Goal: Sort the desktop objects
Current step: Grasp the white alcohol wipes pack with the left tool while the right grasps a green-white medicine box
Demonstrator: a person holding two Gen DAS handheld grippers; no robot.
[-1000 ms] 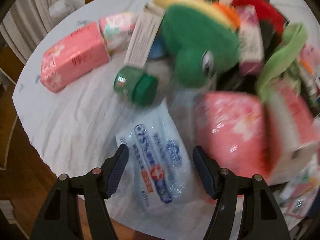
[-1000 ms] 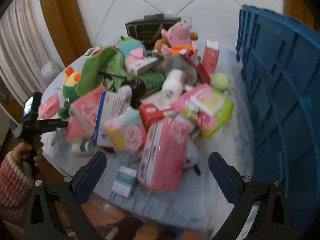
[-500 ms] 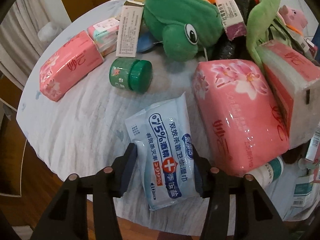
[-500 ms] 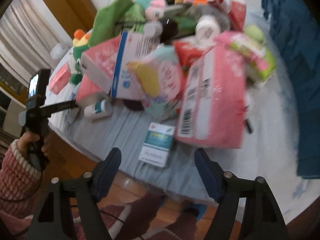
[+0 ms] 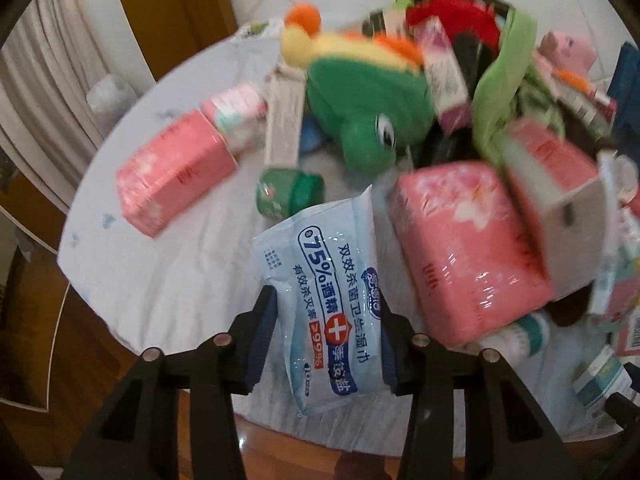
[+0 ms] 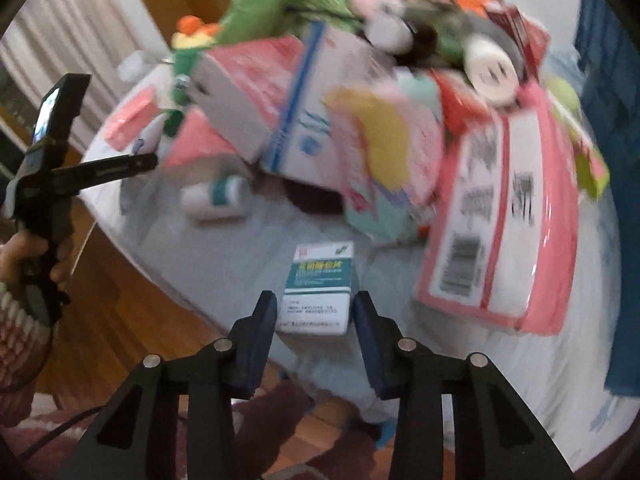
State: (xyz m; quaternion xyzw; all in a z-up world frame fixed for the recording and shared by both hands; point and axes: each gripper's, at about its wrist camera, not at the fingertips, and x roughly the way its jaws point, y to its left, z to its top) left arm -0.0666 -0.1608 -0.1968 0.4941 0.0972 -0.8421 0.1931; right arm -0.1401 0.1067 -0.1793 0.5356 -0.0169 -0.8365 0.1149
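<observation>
Both jaws have just been closing | left gripper [image 5: 326, 332] clamps pale-blue plastic wet-wipe pack [image 5: 332, 300], lifted off desk [image 5: 168, 272] | right gripper [image 6: 314, 316] squeezes teal-and-white cardboard box [image 6: 320, 288] at desk edge.

Both views were lit by soft, even indoor light w/ weak shadows. Fisheye bent the edges, dark vignette at corners. Glare streaked the pink tissue pack [image 5: 472, 248] wrap. Right view was heavily motion-blurred, esp. the piled items; left sharper, wet-wipe pack [image 5: 332, 300] print legible, background smeared
</observation>
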